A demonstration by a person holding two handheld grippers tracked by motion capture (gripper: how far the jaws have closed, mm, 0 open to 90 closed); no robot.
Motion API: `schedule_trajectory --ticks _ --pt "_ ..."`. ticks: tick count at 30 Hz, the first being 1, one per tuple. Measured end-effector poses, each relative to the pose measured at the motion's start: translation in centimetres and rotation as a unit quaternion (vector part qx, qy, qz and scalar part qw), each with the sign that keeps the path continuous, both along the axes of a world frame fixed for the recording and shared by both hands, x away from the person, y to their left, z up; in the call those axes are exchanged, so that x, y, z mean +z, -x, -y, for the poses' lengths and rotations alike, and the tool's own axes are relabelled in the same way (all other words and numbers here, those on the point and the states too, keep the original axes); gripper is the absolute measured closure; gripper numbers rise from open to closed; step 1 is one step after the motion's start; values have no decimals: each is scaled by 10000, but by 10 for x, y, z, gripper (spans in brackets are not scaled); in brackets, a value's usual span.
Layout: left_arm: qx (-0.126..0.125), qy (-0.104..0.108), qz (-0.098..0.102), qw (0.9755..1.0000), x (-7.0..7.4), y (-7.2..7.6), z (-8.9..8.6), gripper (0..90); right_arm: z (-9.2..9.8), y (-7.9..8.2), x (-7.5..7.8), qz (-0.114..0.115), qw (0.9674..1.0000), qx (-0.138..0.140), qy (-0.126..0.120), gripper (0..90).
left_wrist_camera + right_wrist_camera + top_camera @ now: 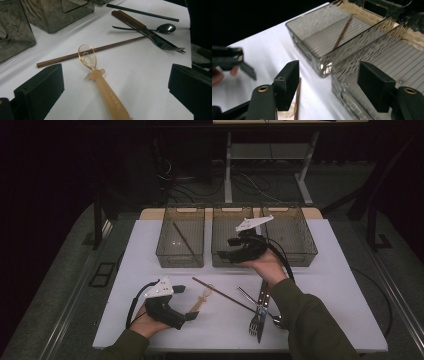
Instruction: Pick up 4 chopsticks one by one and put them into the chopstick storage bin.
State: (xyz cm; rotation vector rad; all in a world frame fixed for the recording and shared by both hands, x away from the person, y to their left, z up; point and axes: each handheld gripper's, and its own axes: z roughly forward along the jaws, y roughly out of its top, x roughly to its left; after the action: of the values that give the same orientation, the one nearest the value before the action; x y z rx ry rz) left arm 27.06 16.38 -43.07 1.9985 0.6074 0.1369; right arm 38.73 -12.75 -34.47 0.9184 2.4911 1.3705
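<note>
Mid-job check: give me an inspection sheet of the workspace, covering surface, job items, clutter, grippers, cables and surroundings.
Surface: white table, bare between items.
Job's things: translucent amber spoon lies between the left gripper's jaws, untouched; brown chopstick lies just beyond it; another chopstick sits in the left bin; middle bin and right bin hold nothing that shows.
Clutter: fork, metal spoon, wood-handled knife and dark chopstick piled near the right forearm.
Grippers: left gripper open around the spoon; right gripper open, empty, at the middle bin's front.
Cables: one trails from each gripper.
Surroundings: dark floor, desk legs, loose wires behind.

"lusn" on spoon handle point(110, 96)
</note>
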Motion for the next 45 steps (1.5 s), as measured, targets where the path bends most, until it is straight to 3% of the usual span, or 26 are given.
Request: schedule_trajectory --ticks 11,24,27,40,45 --pt "0 -59 22 10000 -1 -1 0 0 29 27 -12 -43 9998 156 -85 343" --pt "20 -50 21 10000 -2 0 2 0 56 57 -36 -217 9995 213 -30 400" --pt "1 -53 34 10000 -4 -2 2 0 60 62 -42 -243 9994 234 79 409" --pt "-43 -178 112 9998 -3 -2 3 0 76 91 -56 -290 9988 351 177 539" --pt "-68 -227 130 9996 -4 -1 5 0 78 104 -62 -296 9982 380 364 596"
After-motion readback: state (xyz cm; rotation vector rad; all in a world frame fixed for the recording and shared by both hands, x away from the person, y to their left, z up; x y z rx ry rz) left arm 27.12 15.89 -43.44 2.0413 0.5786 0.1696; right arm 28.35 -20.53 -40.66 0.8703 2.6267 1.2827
